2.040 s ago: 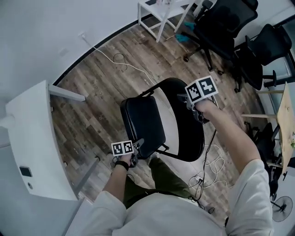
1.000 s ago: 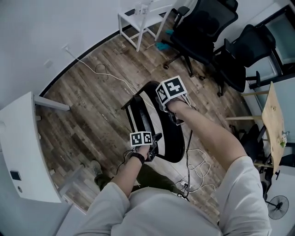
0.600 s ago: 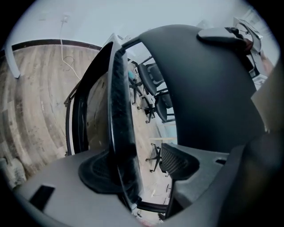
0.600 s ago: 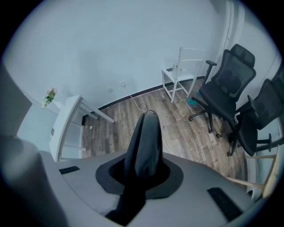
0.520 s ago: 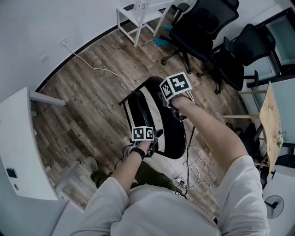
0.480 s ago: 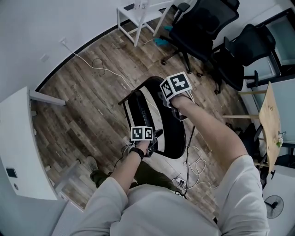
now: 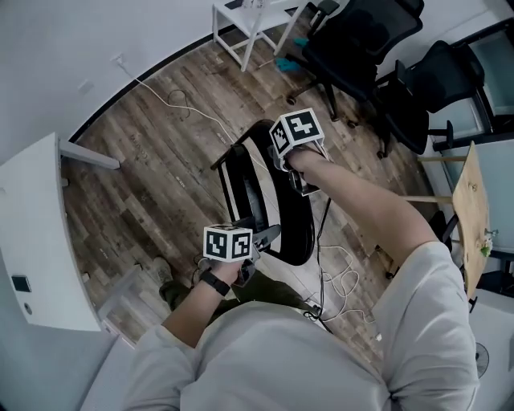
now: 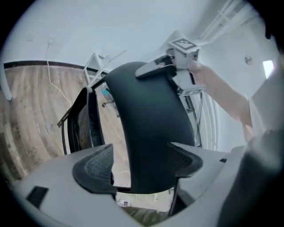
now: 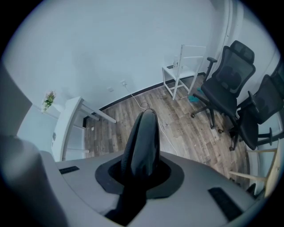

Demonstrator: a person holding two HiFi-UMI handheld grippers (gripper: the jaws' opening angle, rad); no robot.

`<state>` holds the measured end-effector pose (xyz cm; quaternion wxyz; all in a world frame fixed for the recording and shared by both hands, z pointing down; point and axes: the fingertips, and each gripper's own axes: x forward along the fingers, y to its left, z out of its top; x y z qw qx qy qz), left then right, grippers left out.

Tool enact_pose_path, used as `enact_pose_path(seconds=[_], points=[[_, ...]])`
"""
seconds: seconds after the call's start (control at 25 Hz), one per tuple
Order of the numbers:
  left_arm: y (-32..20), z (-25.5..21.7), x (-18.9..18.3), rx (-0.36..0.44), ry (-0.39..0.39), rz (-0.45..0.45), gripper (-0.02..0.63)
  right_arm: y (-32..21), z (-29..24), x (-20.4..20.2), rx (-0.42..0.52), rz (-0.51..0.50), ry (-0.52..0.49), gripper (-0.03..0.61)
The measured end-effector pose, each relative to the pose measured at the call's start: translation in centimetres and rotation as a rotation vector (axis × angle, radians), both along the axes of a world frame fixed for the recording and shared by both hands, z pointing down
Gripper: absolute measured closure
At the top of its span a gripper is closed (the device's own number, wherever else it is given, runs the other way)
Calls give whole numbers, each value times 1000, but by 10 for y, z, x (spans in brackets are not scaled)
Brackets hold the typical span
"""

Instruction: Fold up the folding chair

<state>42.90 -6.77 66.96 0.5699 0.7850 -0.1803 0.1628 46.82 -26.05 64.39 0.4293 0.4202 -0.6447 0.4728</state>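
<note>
Two tongs are at work on one folding chair (image 7: 295, 226), which stands on the wooden floor (image 7: 152, 168) just in front of the person's legs. The chair is nearly flat: its black seat (image 7: 243, 186) is tipped up close to the black backrest, and only a narrow gap shows between them.

The right tongs (image 7: 302, 186) point steeply down and are clamped on the top edge of the backrest. In the right gripper view the thin dark edge of the backrest (image 9: 144, 133) rises straight out of the narrow slot between the pressed jaws.

The left tongs (image 7: 271, 233) hover at the chair's lower near edge, pointing slightly downward. Their jaws are spread wide and opening. In the left gripper view the curved backrest (image 8: 146, 111) stands between them, but daylight shows beside the left pad (image 8: 94, 165) (no grip on that side, then). The same view catches the right tongs (image 8: 159, 70) pinching the chair's top.

Round about stand a white tabletop (image 7: 32, 233) at the left, a small white side table (image 7: 250, 18) by the wall, and two black office chairs (image 7: 365, 40). A white cable (image 7: 178, 103) trails over the floor.
</note>
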Motion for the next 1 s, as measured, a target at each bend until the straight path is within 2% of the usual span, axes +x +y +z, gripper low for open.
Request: enact_pose_path(seconds=[0.16, 0.24, 0.4, 0.56, 0.72, 0.84, 1.0], points=[[24, -47, -15, 81, 15, -20, 241, 5, -1, -30, -13, 20, 5, 499], [33, -64, -26, 132, -8, -23, 238, 5, -2, -46, -15, 27, 7, 495], [49, -86, -39, 252, -110, -7, 225, 7, -4, -76, -10, 34, 11, 486], [59, -80, -40, 375, -305, 39, 216, 9, -4, -106, -17, 19, 34, 483], [44, -49, -45, 359, -455, -1, 213, 10, -6, -135, -17, 24, 55, 483], [34, -39, -48, 332, -472, -25, 236, 7, -7, -149, -6, 12, 80, 488], [36, -42, -56, 319, -465, -11, 269, 7, -8, -157, 3, -13, 106, 500]])
